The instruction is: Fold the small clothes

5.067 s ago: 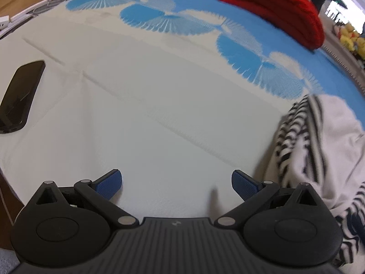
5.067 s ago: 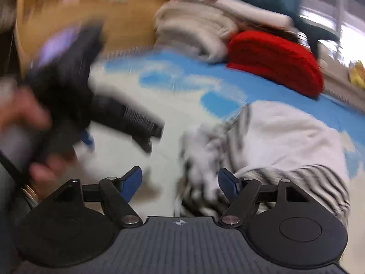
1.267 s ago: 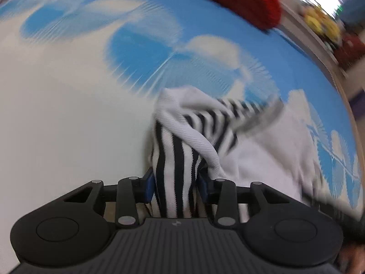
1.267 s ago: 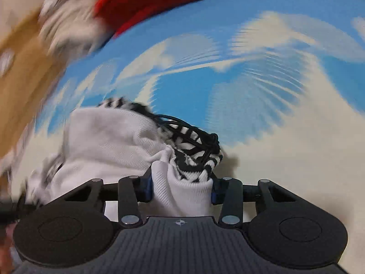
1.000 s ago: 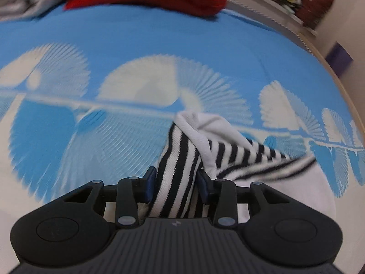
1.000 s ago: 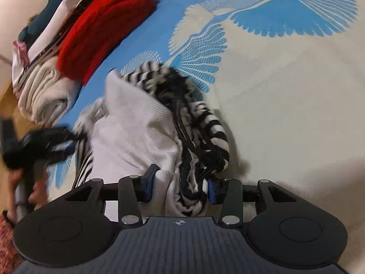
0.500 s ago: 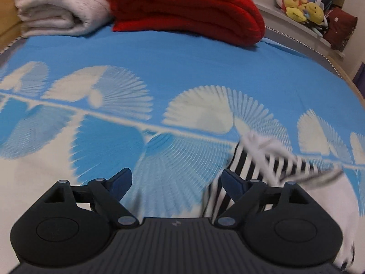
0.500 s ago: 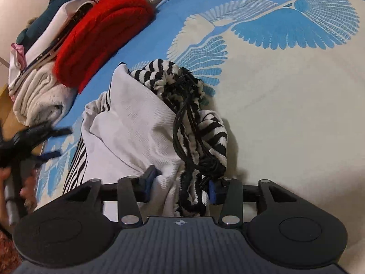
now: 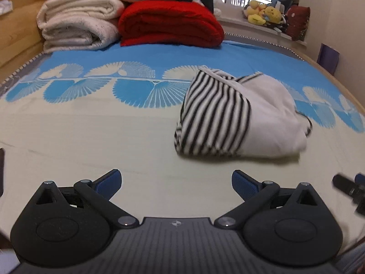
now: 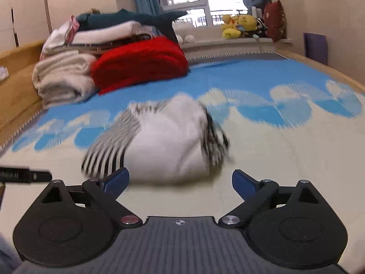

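Both the left gripper (image 9: 176, 180) and right gripper (image 10: 180, 180) are opening, jaws empty, near the folded striped garment (image 9: 237, 116), so the fold looks finished; next, another small garment.

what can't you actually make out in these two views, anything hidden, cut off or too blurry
- Striped garment: right wrist view, motion blur smears its stripes and folds; what kind of garment it is stays unclear in both views.
- Its underside and inner folds: left wrist view, hidden by its own top layers.
- Dark object: left wrist view, cut by the left edge.
- Right gripper: left wrist view, blurred, cut by the right edge.
- Plush toys: right wrist view, too small to identify.
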### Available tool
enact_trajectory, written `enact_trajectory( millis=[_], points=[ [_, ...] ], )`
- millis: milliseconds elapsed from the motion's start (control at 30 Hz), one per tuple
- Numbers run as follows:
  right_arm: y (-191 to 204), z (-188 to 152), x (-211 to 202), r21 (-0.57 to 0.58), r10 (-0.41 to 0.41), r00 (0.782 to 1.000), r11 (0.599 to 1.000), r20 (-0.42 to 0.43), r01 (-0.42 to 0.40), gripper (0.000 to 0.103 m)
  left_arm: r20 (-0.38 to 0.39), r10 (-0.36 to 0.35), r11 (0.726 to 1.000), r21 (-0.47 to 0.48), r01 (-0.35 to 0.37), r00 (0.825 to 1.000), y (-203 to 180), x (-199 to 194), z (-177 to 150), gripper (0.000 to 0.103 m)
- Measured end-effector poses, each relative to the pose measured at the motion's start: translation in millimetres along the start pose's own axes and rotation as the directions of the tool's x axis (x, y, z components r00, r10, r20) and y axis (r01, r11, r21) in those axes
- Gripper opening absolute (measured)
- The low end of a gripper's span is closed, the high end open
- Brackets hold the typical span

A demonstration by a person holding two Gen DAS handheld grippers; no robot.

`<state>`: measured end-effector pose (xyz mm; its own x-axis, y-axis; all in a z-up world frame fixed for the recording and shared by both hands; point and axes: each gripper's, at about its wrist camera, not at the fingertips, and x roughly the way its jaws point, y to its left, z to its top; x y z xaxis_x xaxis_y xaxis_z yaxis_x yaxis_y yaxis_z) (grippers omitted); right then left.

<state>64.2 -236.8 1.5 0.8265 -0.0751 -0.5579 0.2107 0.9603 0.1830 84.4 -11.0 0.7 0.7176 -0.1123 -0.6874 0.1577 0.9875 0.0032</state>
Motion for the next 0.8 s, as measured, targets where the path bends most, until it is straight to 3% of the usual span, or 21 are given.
enact_trajectory(
  millis=[133, 333, 567, 800],
  points=[
    [9.1, -31.5, -17.9, -0.03, -0.012, 0.999, 0.999, -0.04, 0.011, 0.097, 0.01, 0.01, 0.998, 0.057, -0.011, 1.0, -15.8, -8.9, -34.9, 0.103],
    [18.3, -48.0, -27.1, -0.185, -0.057, 0.998, 0.981, -0.006, 0.055, 0.097, 0.046, -0.022, 0.998, 0.064, 0.019, 0.999, -18.6, -19.5, -48.8, 0.103],
    [9.9, -50.1, -29.8, -0.15, -0.055, 0.998, 0.987, 0.012, 0.056, 0.097, 0.021, -0.029, 1.0, 0.004, 0.029, 0.999, -8.9, -16.0, -48.2, 0.103],
    [13.0, -50.9, -24.7, -0.146, -0.054, 0.999, 0.988, 0.0, 0.053, 0.097, 0.005, 0.001, 1.0, 0.029, -0.001, 1.0, -11.4, -11.4, -48.9, 0.103]
  ],
)
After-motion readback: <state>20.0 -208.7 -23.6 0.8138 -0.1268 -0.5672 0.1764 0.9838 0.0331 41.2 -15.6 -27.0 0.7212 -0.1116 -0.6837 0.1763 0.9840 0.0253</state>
